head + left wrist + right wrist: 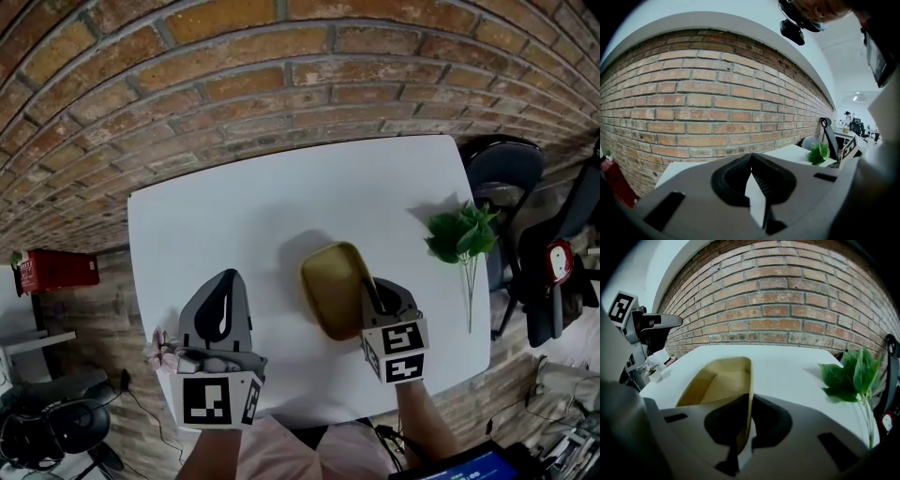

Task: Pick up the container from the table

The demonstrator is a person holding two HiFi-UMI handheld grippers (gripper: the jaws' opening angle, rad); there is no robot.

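Your right gripper (750, 401) has its jaws clamped on the container (723, 380). In the right gripper view the thin right-hand wall of that yellow-tan tray runs straight into the slot between them, one jaw inside the tray and one outside. The grip sits at the near corner, on the rim closest to you. The rest of the container stretches away from the jaws, open side up and with nothing in it. Its base looks to rest on the white desk (281, 202), roughly at the middle of the near half.

Your left gripper (751, 155) has its jaws together with nothing between them. It hangs over the desk's near left part, pointing towards the brick wall (234, 75) and well apart from the container. Only bare desk lies between your two grippers.

Just beside your left gripper, at the desk's left edge, is a small pinkish flower ornament (162, 352), too small to make out further. To the right of the container, near the right edge, lies a green leafy sprig (461, 234) with its thin stem trailing back towards you, clear of the tray. Beyond that edge stands a dark chair (506, 169). A red box (56, 272) sits off to the left, below the level of the desk.
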